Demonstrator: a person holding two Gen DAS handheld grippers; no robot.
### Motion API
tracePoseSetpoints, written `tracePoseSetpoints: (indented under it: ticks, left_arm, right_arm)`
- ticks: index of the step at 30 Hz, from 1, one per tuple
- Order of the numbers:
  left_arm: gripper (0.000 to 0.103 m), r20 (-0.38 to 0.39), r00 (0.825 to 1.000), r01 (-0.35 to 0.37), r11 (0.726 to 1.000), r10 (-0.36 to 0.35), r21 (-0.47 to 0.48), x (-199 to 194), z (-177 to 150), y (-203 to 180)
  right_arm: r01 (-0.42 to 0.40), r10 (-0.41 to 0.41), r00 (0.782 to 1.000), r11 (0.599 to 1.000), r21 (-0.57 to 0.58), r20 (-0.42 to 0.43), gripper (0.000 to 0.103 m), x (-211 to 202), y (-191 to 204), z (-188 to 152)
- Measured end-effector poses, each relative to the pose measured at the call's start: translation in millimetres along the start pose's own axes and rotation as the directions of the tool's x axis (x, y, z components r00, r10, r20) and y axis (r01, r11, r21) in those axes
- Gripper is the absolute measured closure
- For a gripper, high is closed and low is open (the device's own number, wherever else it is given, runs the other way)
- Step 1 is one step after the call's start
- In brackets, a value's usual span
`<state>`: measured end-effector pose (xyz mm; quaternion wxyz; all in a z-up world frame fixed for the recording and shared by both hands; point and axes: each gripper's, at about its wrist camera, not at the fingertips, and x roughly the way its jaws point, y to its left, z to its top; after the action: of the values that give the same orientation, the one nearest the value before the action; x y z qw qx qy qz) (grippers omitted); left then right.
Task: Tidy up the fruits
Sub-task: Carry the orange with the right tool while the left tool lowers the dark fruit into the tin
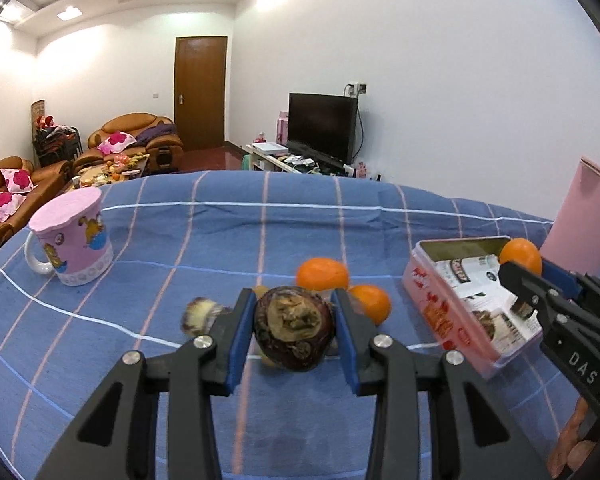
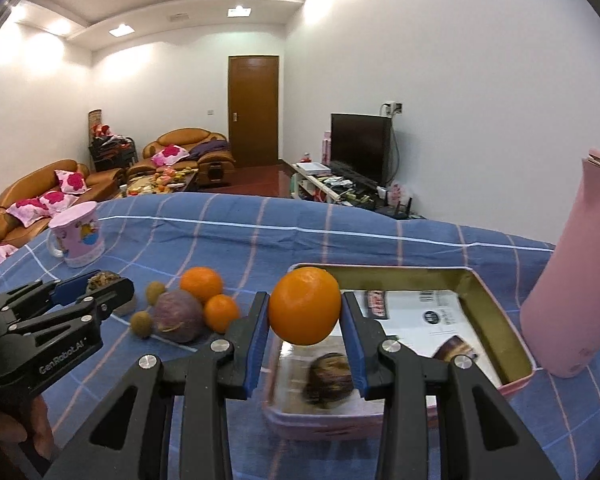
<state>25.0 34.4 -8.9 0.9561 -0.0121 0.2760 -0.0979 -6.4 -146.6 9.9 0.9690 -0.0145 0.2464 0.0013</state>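
Mid-transfer here: my right gripper (image 2: 305, 312) has its fingers clamped on an orange (image 2: 304, 306) over the tin (image 2: 496, 300). Left gripper (image 1: 294, 326) grips a passionfruit (image 1: 294, 328) above the tabletop (image 1: 220, 240). Next I'd lower and release.

We're in a home living room: brown leather sofas (image 2: 32, 188) with pink floral cushions (image 2: 73, 181), a cluttered coffee table (image 2: 160, 180), a television (image 2: 360, 148) on its low stand, a wooden door (image 2: 253, 110), recessed ceiling lights (image 2: 121, 30).
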Motion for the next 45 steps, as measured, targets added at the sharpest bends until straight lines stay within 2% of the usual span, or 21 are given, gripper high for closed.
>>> tracePoseSetpoints:
  ticks: [27, 37, 40, 45]
  left_arm:
    - [0.063, 0.004, 0.996, 0.085, 0.993, -0.085, 0.077, 28.1, 11.1, -126.5]
    - [0.063, -0.037, 0.997, 0.066, 0.995, -0.063, 0.078, 50.3, 19.0, -158.2]
    - [0.063, -0.046, 0.998, 0.041, 0.994, -0.037, 0.097, 56.7, 19.5, -165.9]
    - [0.063, -0.087, 0.996, 0.04, 0.995, -0.032, 0.09, 68.5, 20.9, -168.9]
  right_arm:
    - [0.154, -0.154, 0.988, 0.988, 0.032, -0.024, 0.066, 13.7, -93.5, 0.9]
    - [0.207, -0.205, 0.978, 0.978, 0.033, -0.043, 0.066, 23.4, -123.5, 1.4]
    - [0.208, -0.206, 0.977, 0.978, 0.032, -0.052, 0.065, 26.2, -127.5, 1.1]
    - [0.199, -0.196, 0.977, 0.98, 0.023, -0.084, 0.065, 36.8, -129.2, 0.3]
